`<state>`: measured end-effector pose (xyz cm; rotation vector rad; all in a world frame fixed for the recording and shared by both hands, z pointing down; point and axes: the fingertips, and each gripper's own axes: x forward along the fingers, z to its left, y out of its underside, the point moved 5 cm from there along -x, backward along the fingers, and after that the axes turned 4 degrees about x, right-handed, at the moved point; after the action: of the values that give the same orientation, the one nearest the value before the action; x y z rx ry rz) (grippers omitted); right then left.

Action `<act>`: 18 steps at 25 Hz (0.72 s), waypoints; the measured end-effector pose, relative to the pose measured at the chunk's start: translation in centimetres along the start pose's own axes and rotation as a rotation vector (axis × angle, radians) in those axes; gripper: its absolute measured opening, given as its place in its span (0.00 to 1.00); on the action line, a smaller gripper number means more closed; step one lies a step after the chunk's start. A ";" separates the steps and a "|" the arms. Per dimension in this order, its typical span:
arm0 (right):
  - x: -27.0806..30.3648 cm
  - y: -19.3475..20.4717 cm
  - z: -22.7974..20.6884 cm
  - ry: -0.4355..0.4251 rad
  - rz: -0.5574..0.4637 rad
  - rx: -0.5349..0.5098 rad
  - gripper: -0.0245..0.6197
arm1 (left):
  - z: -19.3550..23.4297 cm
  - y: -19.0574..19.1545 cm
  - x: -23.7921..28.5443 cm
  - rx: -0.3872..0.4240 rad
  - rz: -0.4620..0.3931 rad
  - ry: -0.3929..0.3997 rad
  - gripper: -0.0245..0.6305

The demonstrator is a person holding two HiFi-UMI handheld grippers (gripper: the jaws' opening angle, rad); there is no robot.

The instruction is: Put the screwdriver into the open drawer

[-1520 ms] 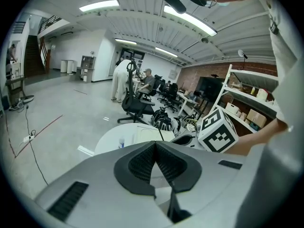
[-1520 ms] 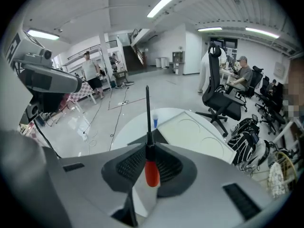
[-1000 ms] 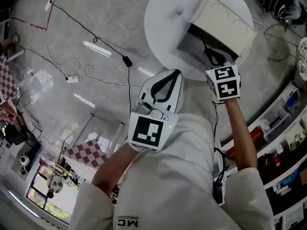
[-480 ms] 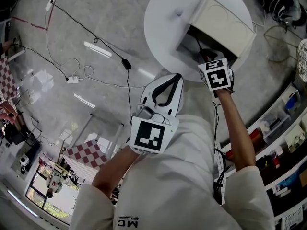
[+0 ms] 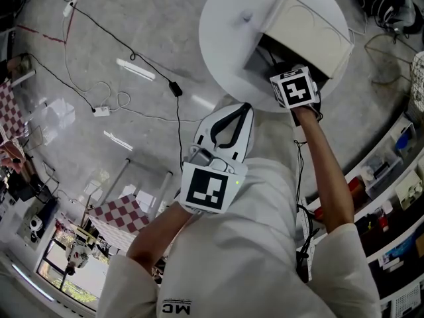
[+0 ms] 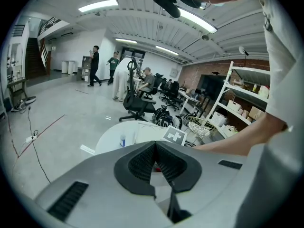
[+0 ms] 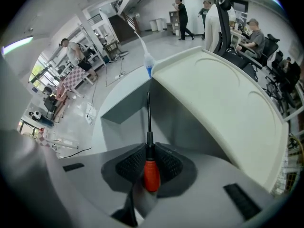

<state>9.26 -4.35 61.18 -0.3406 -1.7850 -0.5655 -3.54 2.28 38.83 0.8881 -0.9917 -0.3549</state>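
Observation:
A screwdriver with a red handle (image 7: 151,175) and a thin black shaft (image 7: 148,113) is clamped in my right gripper (image 7: 148,150), which is shut on it. The shaft points into the open grey drawer (image 7: 124,109) of a cream cabinet (image 7: 223,99). In the head view the right gripper (image 5: 292,89) sits at the mouth of the drawer (image 5: 260,59) on the round white table (image 5: 222,38); its marker cube hides the screwdriver there. My left gripper (image 5: 245,106) hangs shut and empty near the person's chest, short of the table. Its jaws (image 6: 155,148) meet at the tip.
A small bottle with a blue band (image 5: 246,15) stands on the table left of the cabinet. Cables (image 5: 126,48) trail over the floor. Shelves with boxes (image 5: 387,171) run along the right. People and office chairs (image 6: 137,103) are far off in the room.
My right gripper has moved up and left with the screwdriver, from the table's near edge to the drawer's mouth. The left gripper has barely moved.

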 end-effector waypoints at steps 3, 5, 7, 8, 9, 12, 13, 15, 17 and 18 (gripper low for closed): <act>0.2 -0.3 0.0 0.006 0.019 -0.003 0.22 | 0.1 0.1 -0.3 0.001 -0.004 0.000 0.05; 0.5 -0.4 0.2 0.010 0.029 -0.011 0.22 | 0.2 0.3 -0.6 -0.001 -0.003 0.000 0.05; 0.8 -0.5 0.3 0.012 0.038 -0.014 0.22 | 0.3 0.4 -0.8 0.001 -0.001 0.000 0.05; 0.9 -0.5 0.2 0.011 0.040 -0.010 0.22 | 0.3 0.5 -0.8 0.000 0.001 0.000 0.05; 1.0 -0.6 0.2 0.008 0.041 -0.005 0.22 | 0.3 0.6 -0.8 -0.002 0.002 0.001 0.05; 1.2 -0.6 0.0 -0.001 0.049 0.004 0.22 | 0.3 0.6 -0.8 -0.001 -0.001 0.003 0.05; 1.3 -0.7 0.0 -0.001 0.053 0.001 0.23 | 0.2 0.6 -0.8 -0.001 -0.003 0.004 0.05; 1.5 -0.7 0.1 0.002 0.065 -0.010 0.23 | 0.2 0.5 -0.8 -0.004 -0.006 0.006 0.05; 1.6 -0.7 0.1 0.008 0.068 -0.019 0.23 | 0.2 0.5 -0.7 -0.004 -0.001 0.012 0.05; 1.6 -0.8 0.1 0.009 0.065 -0.019 0.23 | 0.3 0.5 -0.7 -0.002 0.006 0.016 0.05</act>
<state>8.33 -5.06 62.56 -0.4077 -1.7545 -0.5373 -4.17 2.91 38.92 0.8848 -0.9789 -0.3436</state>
